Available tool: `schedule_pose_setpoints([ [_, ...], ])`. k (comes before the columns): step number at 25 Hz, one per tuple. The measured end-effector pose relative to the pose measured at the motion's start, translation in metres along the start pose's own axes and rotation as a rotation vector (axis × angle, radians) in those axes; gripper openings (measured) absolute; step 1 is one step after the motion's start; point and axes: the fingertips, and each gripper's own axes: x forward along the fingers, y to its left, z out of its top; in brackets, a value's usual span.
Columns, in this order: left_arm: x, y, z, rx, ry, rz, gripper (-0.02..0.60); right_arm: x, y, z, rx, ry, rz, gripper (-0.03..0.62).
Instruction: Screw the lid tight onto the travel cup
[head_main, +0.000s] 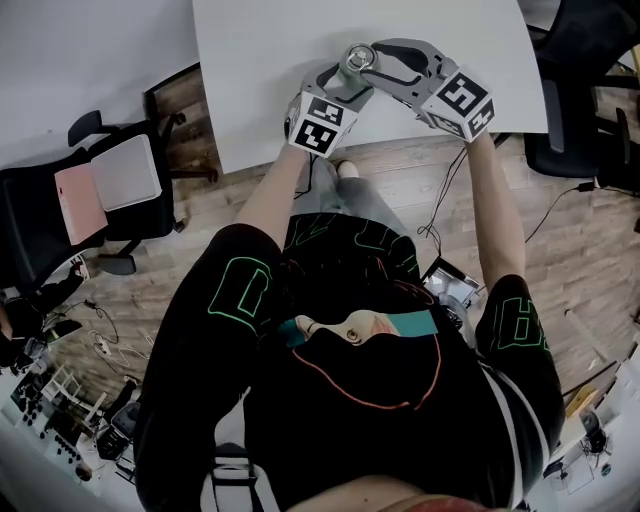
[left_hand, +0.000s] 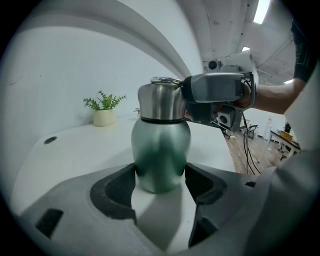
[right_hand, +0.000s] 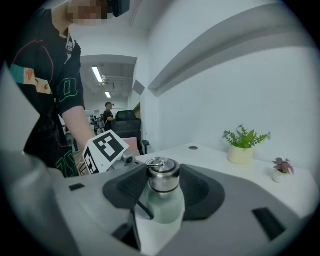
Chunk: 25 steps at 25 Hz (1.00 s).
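A green travel cup (left_hand: 160, 150) with a steel lid (left_hand: 161, 102) stands upright on the white table (head_main: 260, 60). My left gripper (left_hand: 160, 182) is shut on the cup's lower body, one dark pad pressed to each side. From the right, my right gripper (right_hand: 163, 186) is shut on the lid (right_hand: 163, 176), its pads against both sides; the cup's body (right_hand: 165, 209) shows below them. In the head view both grippers meet at the cup (head_main: 357, 57) near the table's front edge, the left gripper (head_main: 346, 78) below it and the right gripper (head_main: 370, 58) beside it.
A potted green plant (left_hand: 104, 111) stands at the back of the table near the wall, with a small pink plant (right_hand: 282, 169) close by. A cable hole (left_hand: 50, 140) lies in the tabletop. Office chairs (head_main: 100, 190) (head_main: 580, 100) stand on the wooden floor on both sides.
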Motion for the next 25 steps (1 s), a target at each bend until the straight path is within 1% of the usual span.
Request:
schedule_pose_setpoints([
  [5,0.001,-0.002,0.001,0.003,0.001,0.002,0.319,-0.005,0.000,-0.003,0.080,-0.066,-0.198,0.210],
  [14,0.001,0.002,0.000,0.010,0.004,0.008,0.319,-0.003,0.000,-0.007,0.198,-0.140,-0.543,0.212],
  [17,0.001,0.002,-0.002,0.009,0.006,0.007,0.319,-0.002,0.002,-0.008,0.232,-0.163,-0.625,0.212],
  [18,0.001,0.002,-0.003,0.008,0.007,0.006,0.319,-0.002,0.002,-0.009,0.241,-0.167,-0.633,0.212],
  [20,0.002,0.001,-0.003,0.007,0.007,0.006,0.319,-0.003,0.001,-0.011,0.246,-0.165,-0.614,0.213],
  [22,0.003,-0.001,-0.002,0.009,0.007,0.004,0.318,-0.005,0.001,-0.012,0.226,-0.140,-0.558,0.213],
  [25,0.002,-0.002,0.001,0.012,0.006,0.003,0.318,-0.010,0.001,-0.010,0.162,-0.100,-0.458,0.209],
])
